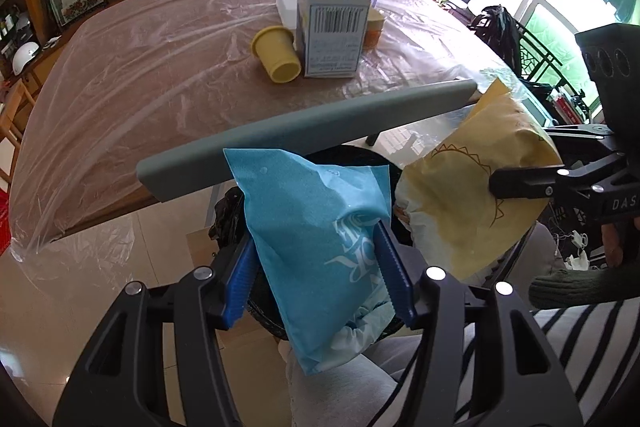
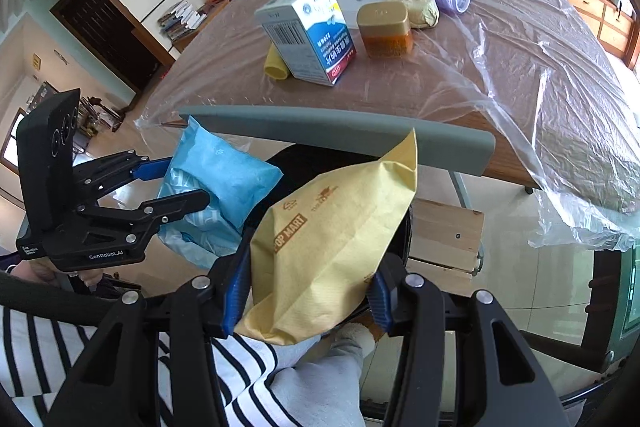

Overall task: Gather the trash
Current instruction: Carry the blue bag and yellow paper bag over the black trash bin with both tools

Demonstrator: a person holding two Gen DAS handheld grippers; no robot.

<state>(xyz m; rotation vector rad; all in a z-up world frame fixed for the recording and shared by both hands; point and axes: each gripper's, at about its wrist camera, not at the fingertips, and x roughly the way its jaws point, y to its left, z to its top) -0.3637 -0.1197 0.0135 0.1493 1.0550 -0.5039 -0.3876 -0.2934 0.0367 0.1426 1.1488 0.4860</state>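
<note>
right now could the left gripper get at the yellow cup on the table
Probably not yet. The left gripper is shut on the blue bag, and the grey chair back lies between it and the yellow cup, which lies tipped beside the white box.

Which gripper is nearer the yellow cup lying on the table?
Left. The left gripper, shut on the blue packet, sits on the yellow cup's side. The right gripper, holding the yellow packet, is farther across, past the white box.

Two close wrist views, angled down, sharing table (image 1: 160, 75) edge.
</note>
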